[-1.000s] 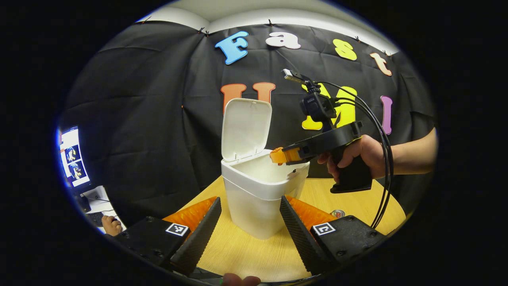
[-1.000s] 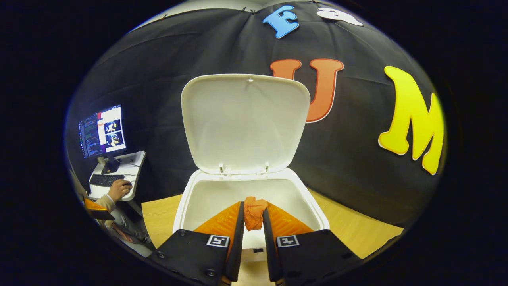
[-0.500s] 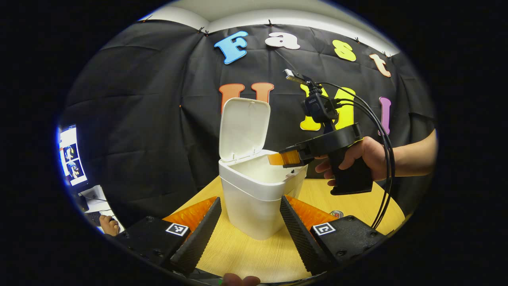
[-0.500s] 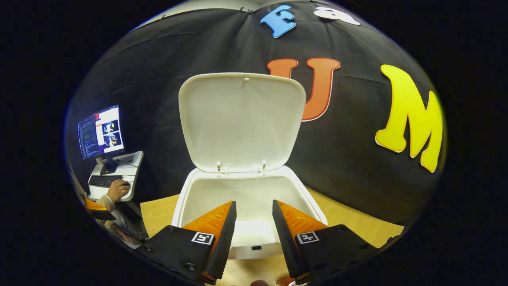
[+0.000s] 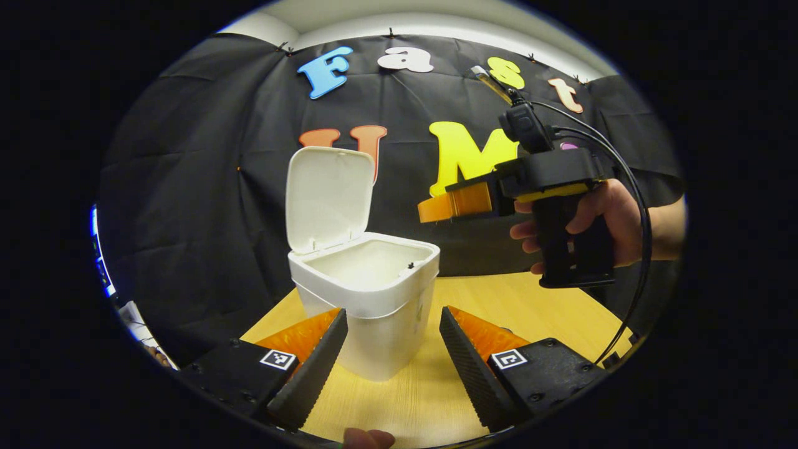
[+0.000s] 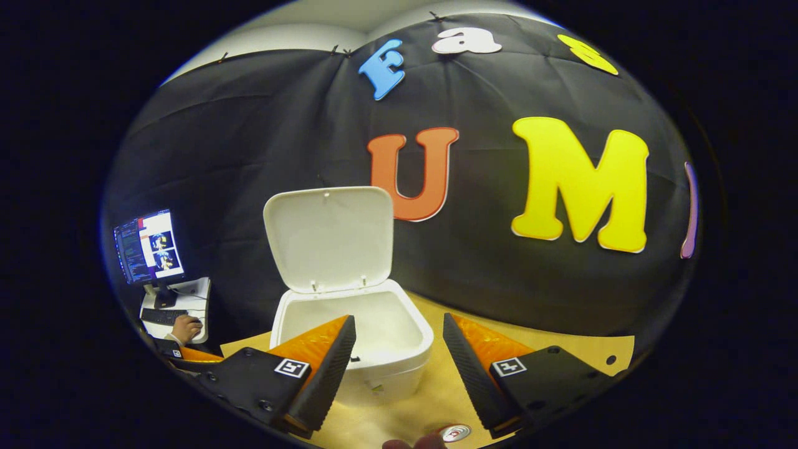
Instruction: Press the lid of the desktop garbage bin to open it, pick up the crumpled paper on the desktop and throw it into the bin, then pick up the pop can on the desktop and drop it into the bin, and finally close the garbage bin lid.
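Ahead of the left claw (image 5: pixel 389 349), whose fingers are spread wide with nothing between them, the white plastic garbage bin (image 5: pixel 368 299) stands on the pale wooden worktop (image 5: pixel 530 305), its base just beyond the gap between the fingertips and a little toward the left finger. The bin's white hinged lid (image 5: pixel 327 196) is swung up and stands nearly upright at the far edge of the rim, so the mouth is open to both claws; from this low angle the interior shows only bare white walls, and whether anything lies at the bottom cannot be told. Up and to the right of the left claw, the right claw (image 5: pixel 436 209) is held in the air by a hand (image 5: pixel 598 215) on its dark grip, with black cables (image 5: pixel 636 206) looping down behind it; it sits above and to the right of the bin's rim, clear of it, with nothing between it and the bin's mouth. In the right gripper view the right claw (image 6: pixel 399 362) also has its fingers parted and holds nothing; the bin (image 6: pixel 355 349) sits just ahead of its left finger, partly covered by that finger, and the lid (image 6: pixel 329 240) rises behind it. Close under the right claw, by the inner edge of its right finger, the round silver-and-red top of the pop can (image 6: pixel 454 432) peeks up from the worktop. Far to the left of that claw stands a lit computer monitor (image 6: pixel 148 246), with a person's hand (image 6: pixel 186 327) resting by a keyboard (image 6: pixel 161 316) on a small white desk.
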